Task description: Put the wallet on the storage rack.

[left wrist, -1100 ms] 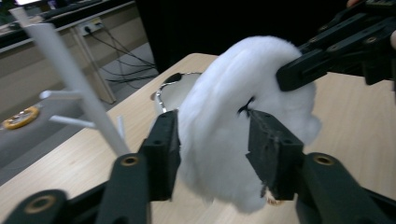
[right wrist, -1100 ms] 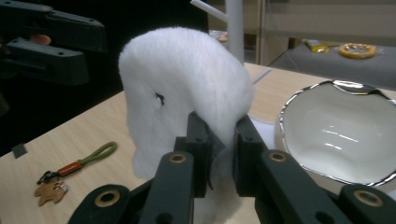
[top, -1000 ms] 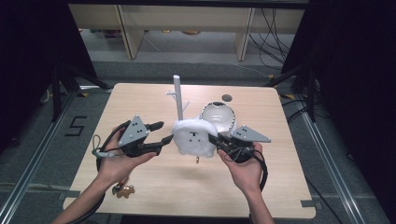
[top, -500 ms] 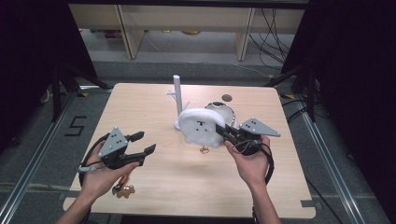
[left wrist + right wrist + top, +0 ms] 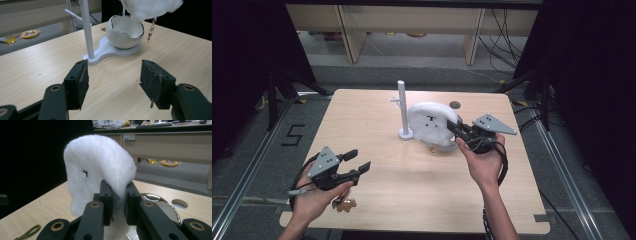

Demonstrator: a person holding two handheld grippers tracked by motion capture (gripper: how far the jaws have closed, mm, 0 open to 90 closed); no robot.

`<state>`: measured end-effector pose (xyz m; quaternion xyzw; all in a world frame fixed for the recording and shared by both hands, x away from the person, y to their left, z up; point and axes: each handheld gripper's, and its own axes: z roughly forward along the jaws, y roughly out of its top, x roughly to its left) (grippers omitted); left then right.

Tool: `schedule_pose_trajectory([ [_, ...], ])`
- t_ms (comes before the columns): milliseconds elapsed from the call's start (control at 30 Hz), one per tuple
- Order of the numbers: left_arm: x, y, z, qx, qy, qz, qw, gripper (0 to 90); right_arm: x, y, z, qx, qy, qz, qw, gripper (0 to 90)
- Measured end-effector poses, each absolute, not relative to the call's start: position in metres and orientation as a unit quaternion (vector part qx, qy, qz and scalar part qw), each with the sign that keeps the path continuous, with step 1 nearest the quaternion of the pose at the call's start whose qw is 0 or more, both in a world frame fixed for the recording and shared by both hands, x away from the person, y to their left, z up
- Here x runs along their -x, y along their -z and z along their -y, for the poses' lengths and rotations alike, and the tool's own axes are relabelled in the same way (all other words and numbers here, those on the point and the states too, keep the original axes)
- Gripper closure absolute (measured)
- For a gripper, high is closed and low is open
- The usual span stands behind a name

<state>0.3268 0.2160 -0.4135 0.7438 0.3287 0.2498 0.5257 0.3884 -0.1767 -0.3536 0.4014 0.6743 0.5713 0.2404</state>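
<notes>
Fluffy white plush toy (image 5: 100, 167) is pinched between the two black jaws of your right gripper (image 5: 117, 202), and the jaws are squeezed tight on a fold of its soft fur. You hold it by one edge so the rest can hang free. In the high view your right gripper (image 5: 462, 131) keeps the toy (image 5: 432, 125) up in the air, just above the shiny white egg-shaped bowl (image 5: 125, 31) and right beside the tall white post (image 5: 402, 107). The toy hides most of the bowl from above.

A small gold clip on a chain (image 5: 151, 30) dangles from the bottom of the toy (image 5: 150, 8). It looks like you hold the toy high so that this clip can swing free, maybe to hook it on the little peg (image 5: 72, 14) that sticks out of the post (image 5: 86, 30). The post and the bowl share one flat white base (image 5: 107, 51) on the pale wooden table (image 5: 362, 115).

Your left gripper (image 5: 354, 162) is let go and wide open, with nothing between its jaws. It sits low near your edge of the table, well apart from the toy, so it is out of the way. A small brown and gold trinket (image 5: 346, 204) lies by your left hand (image 5: 314, 197).
</notes>
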Motion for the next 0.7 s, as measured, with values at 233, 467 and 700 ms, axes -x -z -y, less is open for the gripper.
schedule_pose_trajectory([
  [233,-0.327,0.419,-0.218,-0.741,-0.245,-0.337,0.527,38.9,-0.402,0.351,0.18,-0.408,-0.57,-0.67,0.242,80.5],
  [467,-0.328,0.419,-0.22,-0.742,-0.249,-0.337,0.523,39.0,-0.415,0.349,0.187,-0.417,-0.568,-0.664,0.248,80.5],
  [700,-0.327,0.421,-0.22,-0.742,-0.247,-0.339,0.523,38.9,-0.427,0.348,0.193,-0.432,-0.563,-0.658,0.255,80.4],
])
